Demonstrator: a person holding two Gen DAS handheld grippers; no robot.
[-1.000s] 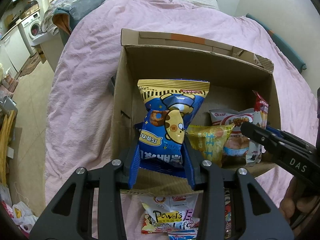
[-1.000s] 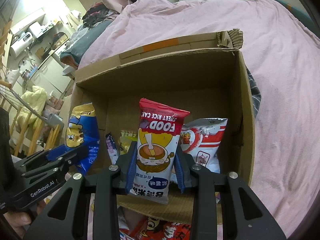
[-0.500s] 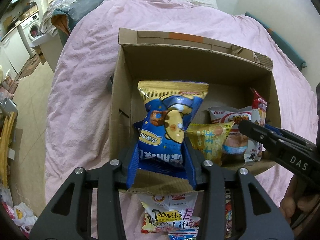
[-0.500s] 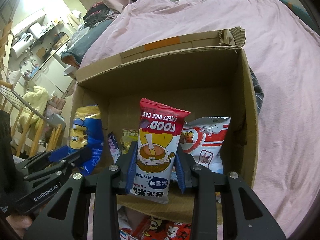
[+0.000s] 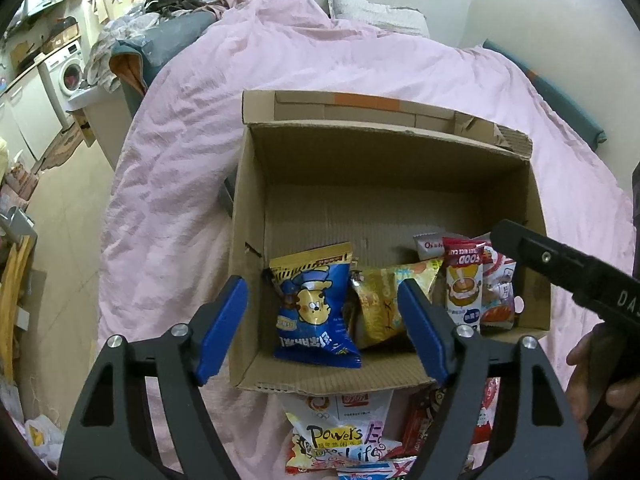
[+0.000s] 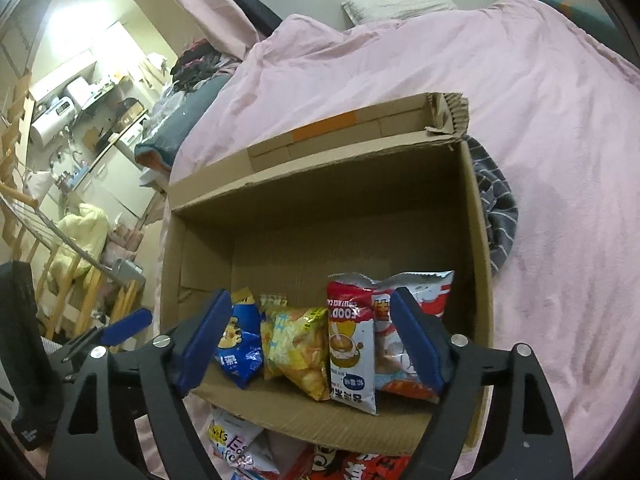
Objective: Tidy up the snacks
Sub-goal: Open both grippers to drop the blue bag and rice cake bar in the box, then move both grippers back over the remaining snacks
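An open cardboard box (image 5: 400, 160) (image 6: 320, 200) lies on a pink bed. Inside, along its near wall, stand a blue and yellow snack bag (image 5: 314, 312) (image 6: 238, 344), a yellow bag (image 5: 384, 304) (image 6: 296, 344), a red and white rice cake bag (image 5: 462, 288) (image 6: 350, 344) and a white and red bag (image 5: 498, 292) (image 6: 412, 320). My left gripper (image 5: 322, 328) is open and empty above the box's near left part. My right gripper (image 6: 310, 340) is open and empty above the near wall; it also shows in the left wrist view (image 5: 560, 268).
More snack packets (image 5: 344, 436) (image 6: 240, 444) lie on the bed in front of the box. A striped grey cloth (image 6: 496, 216) lies right of the box. The bed edge and floor are at the left, with a washing machine (image 5: 68, 72) beyond.
Both grippers have opened and pulled back upward. The blue bag and the rice cake bag were let go and now rest in the box.
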